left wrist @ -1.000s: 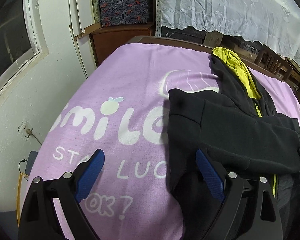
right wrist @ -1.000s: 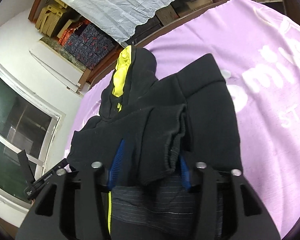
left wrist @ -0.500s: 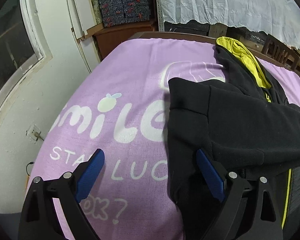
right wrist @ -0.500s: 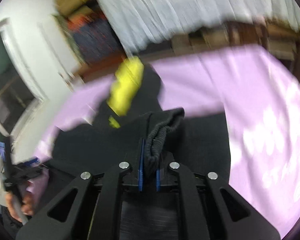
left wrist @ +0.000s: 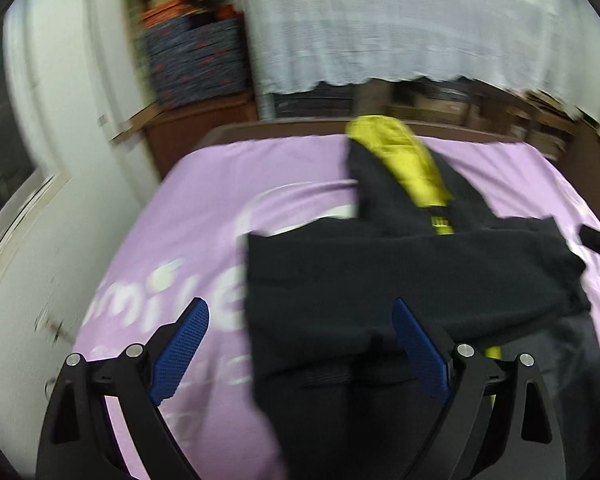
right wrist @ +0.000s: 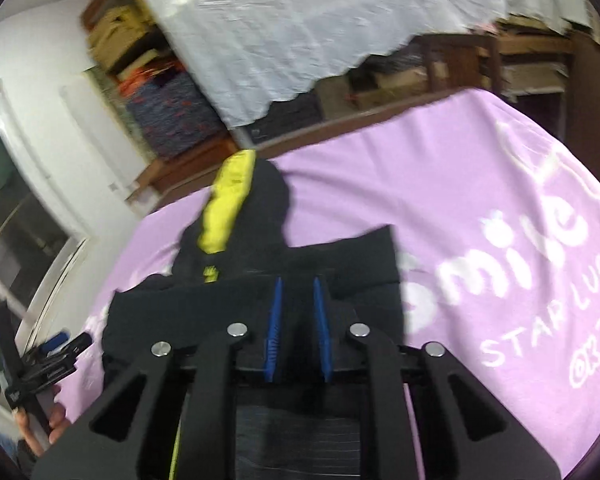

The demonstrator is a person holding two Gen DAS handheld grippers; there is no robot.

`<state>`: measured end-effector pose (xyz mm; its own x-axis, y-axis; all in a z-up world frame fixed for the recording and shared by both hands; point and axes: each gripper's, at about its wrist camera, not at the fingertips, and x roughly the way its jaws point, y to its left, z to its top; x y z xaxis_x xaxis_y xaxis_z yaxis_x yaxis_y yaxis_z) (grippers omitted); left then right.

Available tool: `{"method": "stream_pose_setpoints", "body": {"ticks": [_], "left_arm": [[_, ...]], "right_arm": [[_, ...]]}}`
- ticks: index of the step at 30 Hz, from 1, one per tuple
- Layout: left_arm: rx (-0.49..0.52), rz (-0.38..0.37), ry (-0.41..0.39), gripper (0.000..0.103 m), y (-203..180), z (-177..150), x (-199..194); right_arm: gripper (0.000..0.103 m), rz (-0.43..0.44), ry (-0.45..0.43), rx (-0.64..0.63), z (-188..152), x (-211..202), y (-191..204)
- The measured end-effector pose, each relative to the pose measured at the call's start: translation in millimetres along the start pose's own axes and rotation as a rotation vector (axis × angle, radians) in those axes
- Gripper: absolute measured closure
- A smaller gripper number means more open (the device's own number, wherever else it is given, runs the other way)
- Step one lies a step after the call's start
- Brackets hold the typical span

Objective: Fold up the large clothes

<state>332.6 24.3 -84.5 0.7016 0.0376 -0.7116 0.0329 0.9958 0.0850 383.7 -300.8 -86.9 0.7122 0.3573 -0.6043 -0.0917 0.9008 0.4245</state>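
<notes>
A black hooded jacket (left wrist: pixel 400 276) with a yellow hood lining (left wrist: pixel 404 164) lies on the purple blanket (left wrist: pixel 204 200), a sleeve folded across its chest. My left gripper (left wrist: pixel 300 344) is open wide above the jacket's lower left edge, empty. In the right wrist view the jacket (right wrist: pixel 228 312) lies below my right gripper (right wrist: pixel 298 292). Its blue pads (right wrist: pixel 277 320) stand close together with a narrow gap, and no cloth shows between them. The yellow lining (right wrist: pixel 228 196) points to the far edge of the bed.
The blanket (right wrist: pixel 500 216) carries white lettering on the right. A wooden bed frame (left wrist: pixel 300 124), stacked boxes (left wrist: pixel 196 60) and a white lace curtain (left wrist: pixel 400 24) stand behind. A white wall (left wrist: pixel 60 160) is to the left. The left gripper (right wrist: pixel 52 356) shows at the lower left of the right wrist view.
My right gripper let go of the black sleeve cuff it held and its jaws parted slightly. The left gripper swung right over the jacket, still open.
</notes>
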Motion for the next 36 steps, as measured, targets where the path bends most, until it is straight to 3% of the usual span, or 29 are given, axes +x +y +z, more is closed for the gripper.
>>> {"method": "stream_pose_setpoints", "body": {"ticks": [4,7,8,11,15,18,22,25,28,30,33,36], "left_arm": [[0.045,-0.053,0.005,0.010,-36,6,18],[0.081,-0.064,0.065,0.010,-49,-6,44],[0.108,-0.060,0.117,0.007,-52,-13,59],[0.091,-0.086,0.132,0.005,-50,-13,63],[0.099,-0.083,0.113,0.005,-51,-16,59],[0.072,-0.108,0.044,0.005,-41,-16,39],[0.027,-0.091,0.007,0.005,-24,-9,27],[-0.017,-0.065,0.051,0.005,-12,-9,39],[-0.052,-0.074,0.112,0.005,-4,-9,55],[-0.022,-0.043,0.140,0.004,-8,-13,64],[0.027,0.012,0.131,0.003,-18,-17,66],[0.004,-0.005,0.136,0.003,-13,-17,68]], "right_arm": [[0.087,0.018,0.043,-0.062,-8,14,18],[0.087,-0.013,0.087,-0.103,-17,29,21],[0.087,-0.016,0.109,-0.099,-20,36,19],[0.093,-0.027,0.191,-0.033,-29,55,1],[0.096,0.007,0.195,0.017,-30,53,-9],[0.096,-0.004,0.177,0.007,-31,49,-6],[0.091,0.016,0.108,-0.032,-27,28,8],[0.091,0.060,0.086,-0.073,-26,17,24],[0.091,0.072,0.117,-0.123,-33,22,39],[0.091,0.068,0.150,-0.153,-38,29,45],[0.093,0.026,0.232,-0.160,-47,51,41],[0.093,0.056,0.241,-0.125,-45,54,34]]}}
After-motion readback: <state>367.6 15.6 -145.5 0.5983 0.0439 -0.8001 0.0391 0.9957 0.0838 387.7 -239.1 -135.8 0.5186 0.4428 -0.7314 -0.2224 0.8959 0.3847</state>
